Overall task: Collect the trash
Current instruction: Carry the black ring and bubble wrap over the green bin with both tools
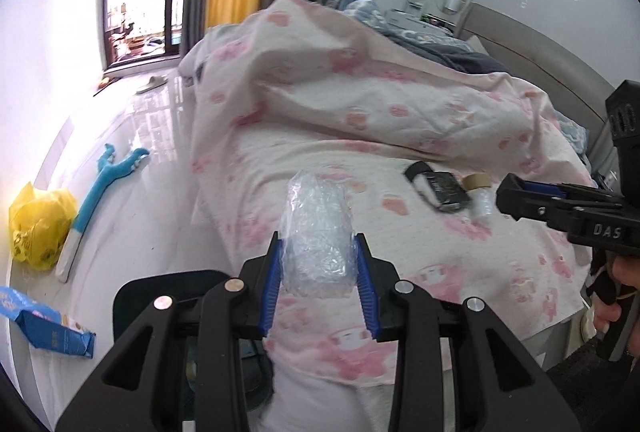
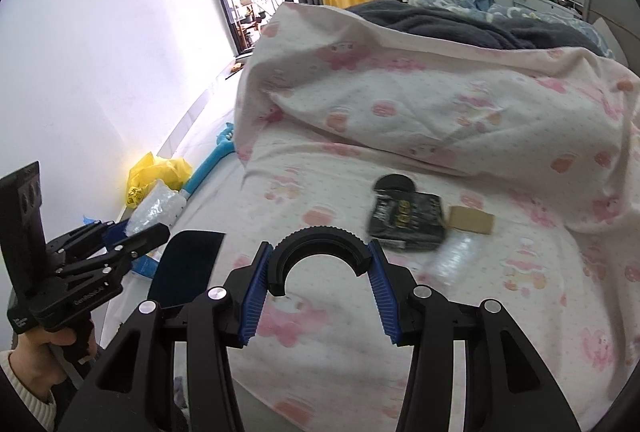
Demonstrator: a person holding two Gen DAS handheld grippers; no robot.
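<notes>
A wad of clear bubble wrap (image 1: pixel 316 216) sits between the blue pads of my left gripper (image 1: pixel 319 238), which is shut on it above the bed's near edge. In the right wrist view my right gripper (image 2: pixel 320 246) is shut on a black half-ring (image 2: pixel 344 238) with a ribbed outer edge, held over the pink-patterned sheet (image 2: pixel 320 332). Further along the bed lie a black packet (image 2: pixel 406 216), a brown cardboard piece (image 2: pixel 470 219) and a small clear plastic scrap (image 2: pixel 452 258). The left gripper (image 2: pixel 136 228) with its bubble wrap (image 2: pixel 156 208) shows at the left. The right gripper (image 1: pixel 508 196) enters the left wrist view from the right.
A heaped pink-patterned duvet (image 1: pixel 360 80) fills the far half of the bed. On the floor to the left are a yellow plastic bag (image 1: pixel 38 228), a blue long-handled toy (image 1: pixel 104 184) and a blue carton (image 1: pixel 52 328). A dark object (image 1: pixel 168 292) stands by the bed's near corner.
</notes>
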